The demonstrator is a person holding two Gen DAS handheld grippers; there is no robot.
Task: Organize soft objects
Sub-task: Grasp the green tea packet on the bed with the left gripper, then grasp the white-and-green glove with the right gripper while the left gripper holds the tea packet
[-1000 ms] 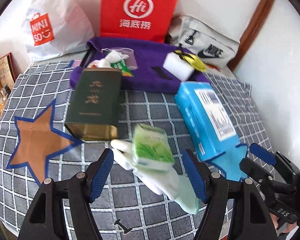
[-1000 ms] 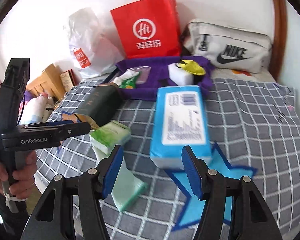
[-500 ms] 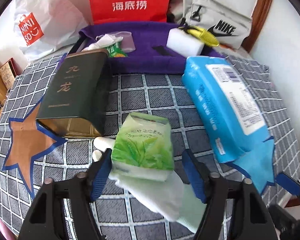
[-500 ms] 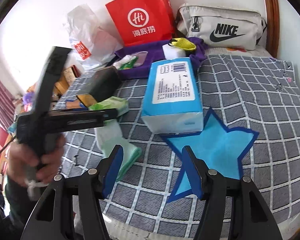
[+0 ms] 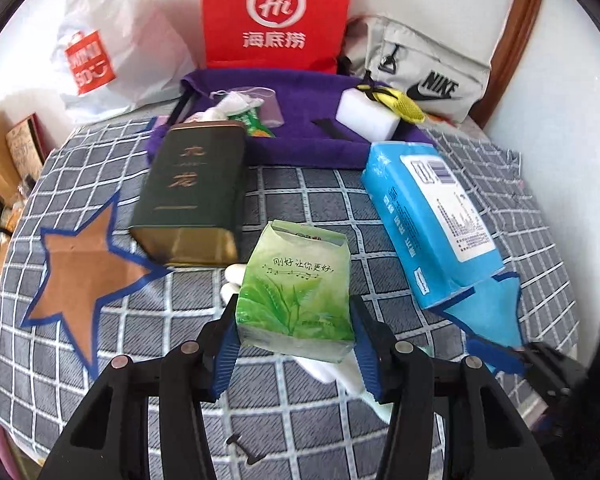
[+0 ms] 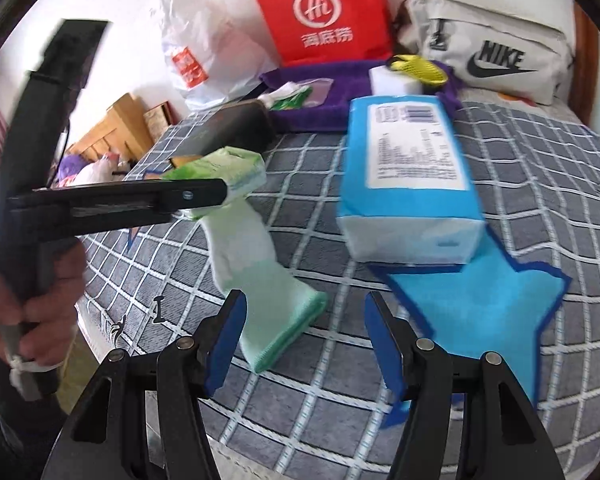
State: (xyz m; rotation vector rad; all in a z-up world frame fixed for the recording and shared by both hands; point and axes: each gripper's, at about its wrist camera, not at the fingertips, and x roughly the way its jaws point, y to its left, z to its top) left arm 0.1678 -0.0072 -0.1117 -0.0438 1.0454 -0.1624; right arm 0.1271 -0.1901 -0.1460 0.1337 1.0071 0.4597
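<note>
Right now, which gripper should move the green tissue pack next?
Left. The left gripper is already closed on the green tissue pack, held above the white glove. The right gripper is open, empty, and nearer the blue tissue pack.

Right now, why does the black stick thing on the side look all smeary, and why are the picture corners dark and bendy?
Right wrist view: the left gripper, shut on the green tissue pack, is smeared by motion blur. Both views: fisheye lenses curve the checked bedspread and leave dark corners. Left wrist view: the pack's print is sharp, the Nike bag slightly soft.
</note>
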